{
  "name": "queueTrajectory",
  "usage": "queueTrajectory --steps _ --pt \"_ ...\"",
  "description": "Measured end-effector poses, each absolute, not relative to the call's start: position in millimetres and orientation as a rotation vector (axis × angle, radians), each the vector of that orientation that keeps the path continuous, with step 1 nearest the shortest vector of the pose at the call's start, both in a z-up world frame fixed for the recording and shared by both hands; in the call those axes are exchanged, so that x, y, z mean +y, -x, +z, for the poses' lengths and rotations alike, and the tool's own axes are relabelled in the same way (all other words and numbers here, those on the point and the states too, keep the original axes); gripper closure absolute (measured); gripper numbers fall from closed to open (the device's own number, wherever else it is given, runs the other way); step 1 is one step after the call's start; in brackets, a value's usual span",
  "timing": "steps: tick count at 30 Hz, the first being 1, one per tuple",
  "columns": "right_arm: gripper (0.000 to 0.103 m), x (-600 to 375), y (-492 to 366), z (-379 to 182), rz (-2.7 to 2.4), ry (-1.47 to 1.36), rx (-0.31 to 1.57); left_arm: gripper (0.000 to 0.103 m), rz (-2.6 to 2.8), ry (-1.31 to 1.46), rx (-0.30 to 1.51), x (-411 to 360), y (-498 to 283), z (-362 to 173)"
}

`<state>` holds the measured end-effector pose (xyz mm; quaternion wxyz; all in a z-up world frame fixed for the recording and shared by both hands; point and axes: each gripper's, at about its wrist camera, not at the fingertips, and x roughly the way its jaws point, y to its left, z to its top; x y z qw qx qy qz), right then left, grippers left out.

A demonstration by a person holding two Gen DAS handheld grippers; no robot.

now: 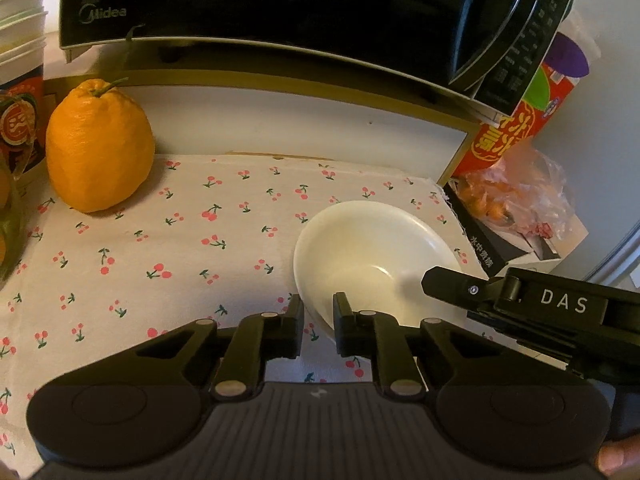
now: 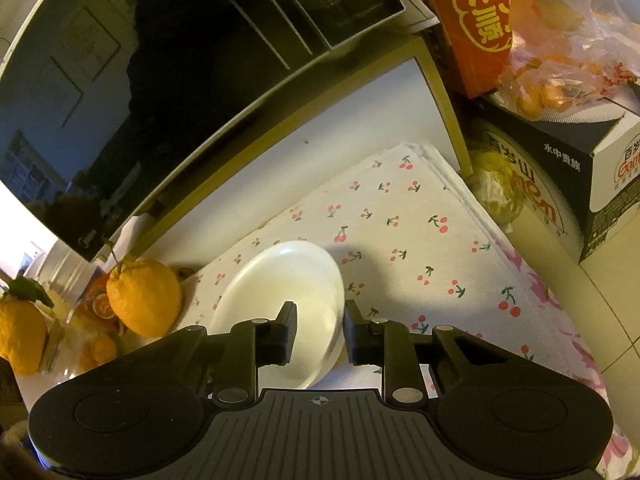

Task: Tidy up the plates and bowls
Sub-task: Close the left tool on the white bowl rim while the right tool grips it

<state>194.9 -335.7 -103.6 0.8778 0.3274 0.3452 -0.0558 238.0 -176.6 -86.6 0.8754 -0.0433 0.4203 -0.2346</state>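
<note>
A white bowl (image 1: 372,252) sits on the cherry-print cloth (image 1: 180,248) under the microwave. My left gripper (image 1: 319,312) straddles the bowl's near rim, one finger inside and one outside, with a narrow gap; I cannot tell whether it pinches the rim. My right gripper (image 1: 448,280) reaches in from the right over the bowl. In the right wrist view the bowl (image 2: 280,284) is tilted and my right gripper (image 2: 320,320) straddles its rim, one finger inside, one outside, with a gap to the rim.
A black microwave (image 1: 280,12) overhangs the shelf. A large orange citrus (image 1: 100,148) stands at the left by stacked paper cups (image 1: 22,40). A red carton (image 1: 516,128), a bag of small oranges (image 1: 516,196) and a black box (image 2: 560,184) crowd the right.
</note>
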Motion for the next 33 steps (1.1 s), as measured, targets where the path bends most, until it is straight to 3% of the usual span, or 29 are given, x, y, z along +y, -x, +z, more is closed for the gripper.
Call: queueTrajectory --steps 33 --pt "0.078 -281.6 -104.5 16.1 -0.134 -0.576 0.767 0.089 -0.520 0.179 0.872 -118.7 -136.9 -4.4"
